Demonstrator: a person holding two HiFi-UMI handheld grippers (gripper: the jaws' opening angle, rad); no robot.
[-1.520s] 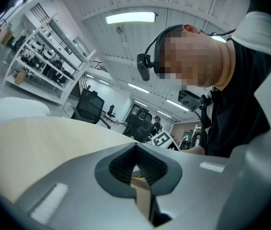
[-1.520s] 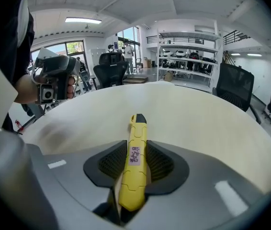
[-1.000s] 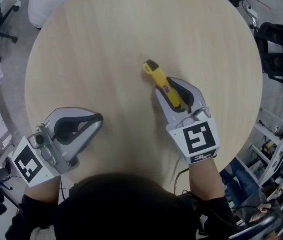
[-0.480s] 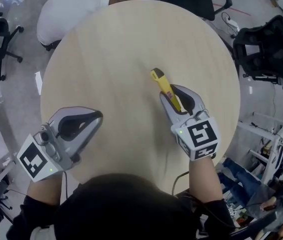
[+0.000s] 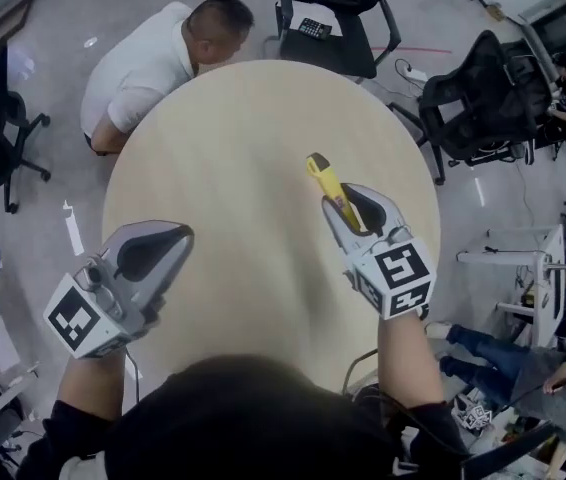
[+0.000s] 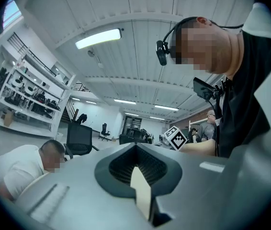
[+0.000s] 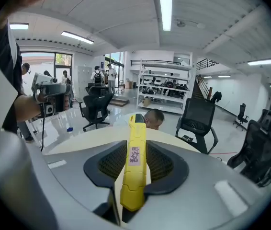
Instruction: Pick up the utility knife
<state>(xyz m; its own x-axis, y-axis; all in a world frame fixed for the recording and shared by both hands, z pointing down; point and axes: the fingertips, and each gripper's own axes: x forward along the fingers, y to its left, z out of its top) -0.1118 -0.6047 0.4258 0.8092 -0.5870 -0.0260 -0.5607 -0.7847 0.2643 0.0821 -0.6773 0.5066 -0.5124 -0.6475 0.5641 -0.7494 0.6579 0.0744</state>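
1. Two tools show in the head view, both over the round pale table (image 5: 233, 138). The right tool (image 5: 355, 200) is clamped on the yellow utility knife (image 5: 325, 178). The knife sticks out forward past the jaws, above the middle part of the table. The left tool (image 5: 181, 238) is near the table's close edge, well apart from the knife, with its jaws together. A person in a white shirt (image 5: 148, 63) bends at the far edge of the table, and black office chairs (image 5: 335, 8) stand on the floor around.
2. From the left gripper view, the left tool (image 6: 135, 147) has its jaw tips meeting, and nothing is held between the dark pads. The person in a white shirt (image 6: 18, 169) is low at the left.
3. From the right gripper view, the right tool (image 7: 136, 145) presses both dark pads on the sides of the utility knife (image 7: 135, 171). A small label (image 7: 135, 155) with purple marks is on its upper face. Its black tip points toward the far person, and the table (image 7: 71, 145) lies behind.
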